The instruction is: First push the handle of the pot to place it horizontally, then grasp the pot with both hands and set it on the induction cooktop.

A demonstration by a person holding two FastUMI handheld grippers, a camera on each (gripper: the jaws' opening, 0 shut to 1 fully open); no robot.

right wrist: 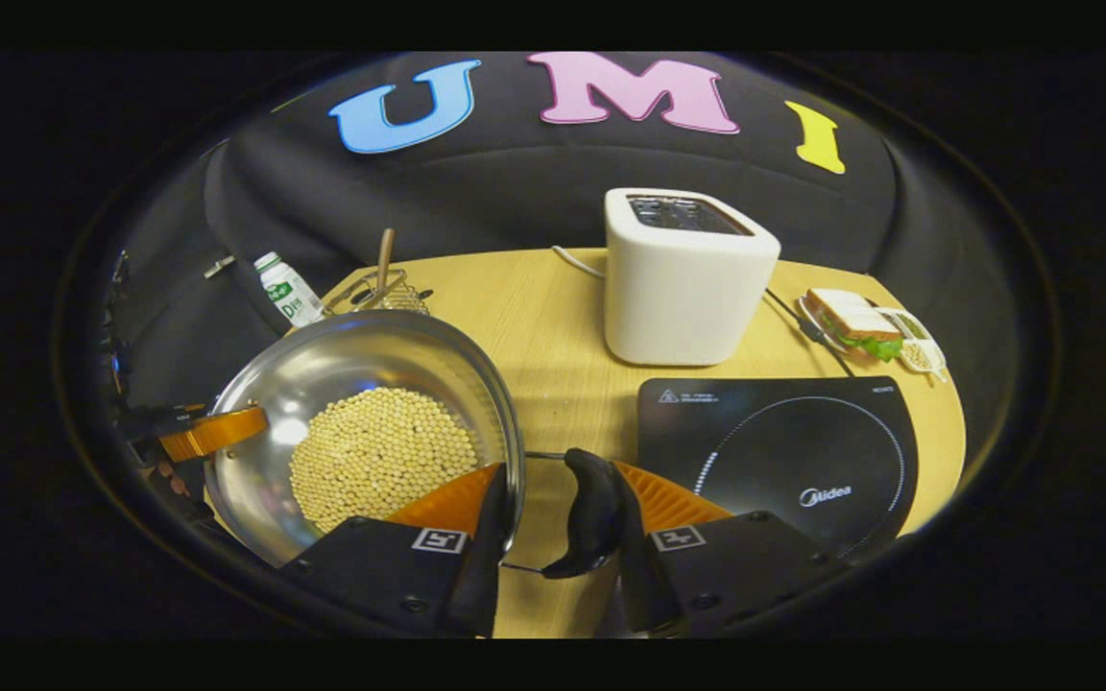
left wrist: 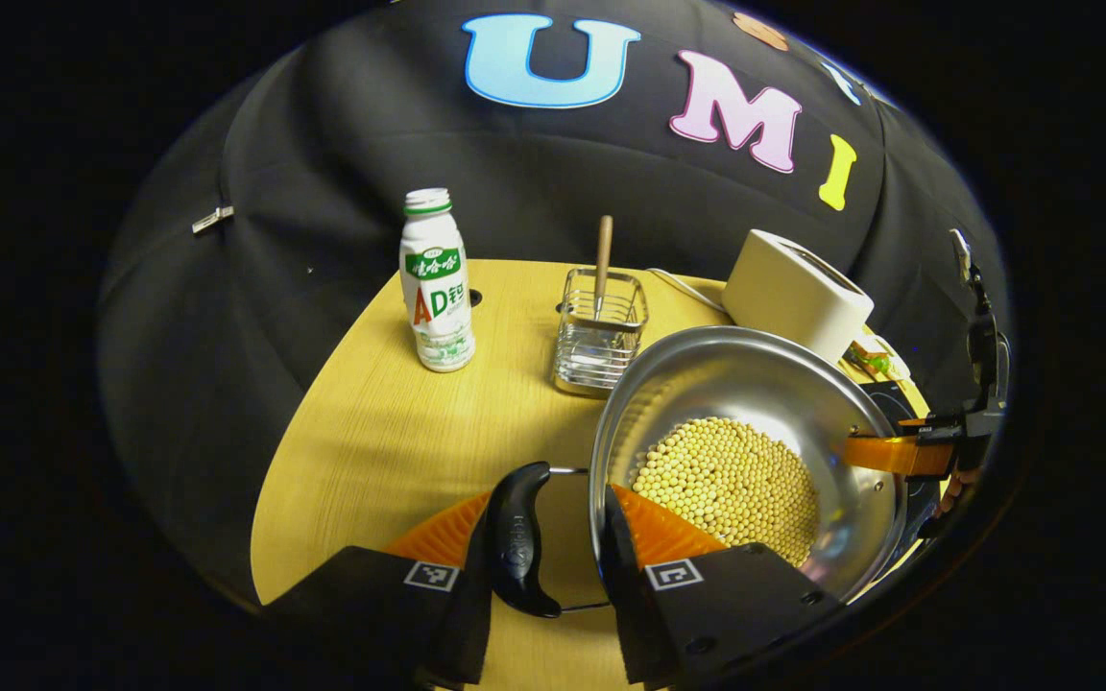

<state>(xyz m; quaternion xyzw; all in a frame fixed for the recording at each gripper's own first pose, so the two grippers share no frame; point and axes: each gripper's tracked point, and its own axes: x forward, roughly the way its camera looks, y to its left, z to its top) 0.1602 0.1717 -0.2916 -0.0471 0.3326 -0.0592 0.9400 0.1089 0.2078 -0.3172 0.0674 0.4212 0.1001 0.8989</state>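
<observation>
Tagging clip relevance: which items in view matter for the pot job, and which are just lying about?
Job: steel pot of soybeans; its black side handles; black induction cooktop; left claw; right claw.
Idle: white toaster; milk bottle; wire utensil basket; sandwich plate.

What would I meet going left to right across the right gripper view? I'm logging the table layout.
Bottle → utensil rack → pot of soybeans → toaster → induction cooktop → sandwich.

Light wooden table, white toaster, black induction cooktop, drink bottle, wire utensil rack, sandwich tray
</observation>
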